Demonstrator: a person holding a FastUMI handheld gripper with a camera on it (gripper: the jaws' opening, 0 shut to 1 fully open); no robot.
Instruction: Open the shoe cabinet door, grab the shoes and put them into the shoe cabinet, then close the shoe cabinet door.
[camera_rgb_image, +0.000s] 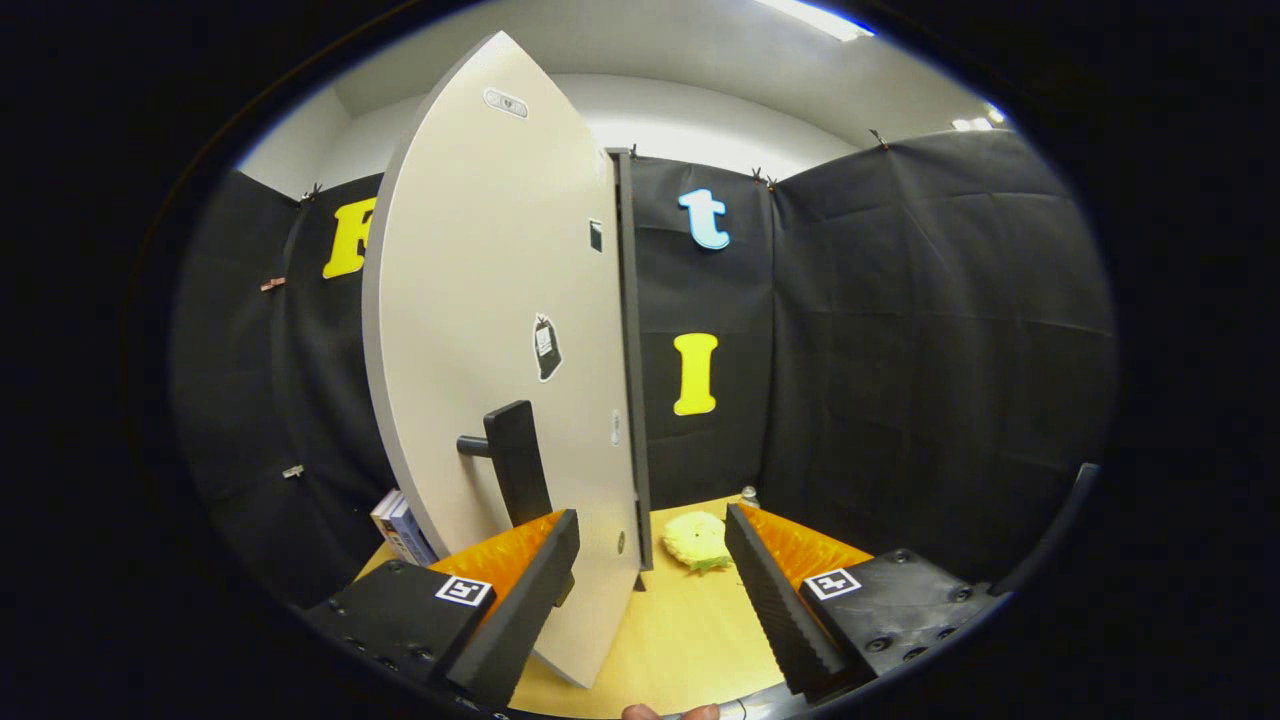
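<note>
Two fingers of my tongs (650, 560) stand released, straddling the swung-out edge of the shoe cabinet door (490, 330), its handle (515, 460) just ahead of one, while something yellow (697, 540) lies on the surface (670, 640) beyond them.

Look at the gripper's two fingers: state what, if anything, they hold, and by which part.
Nothing is held. The gripper is open, its fingers spread either side of the free edge of the tall pale-grey cabinet door, without pressing on it. The door's black handle is untouched.
</note>
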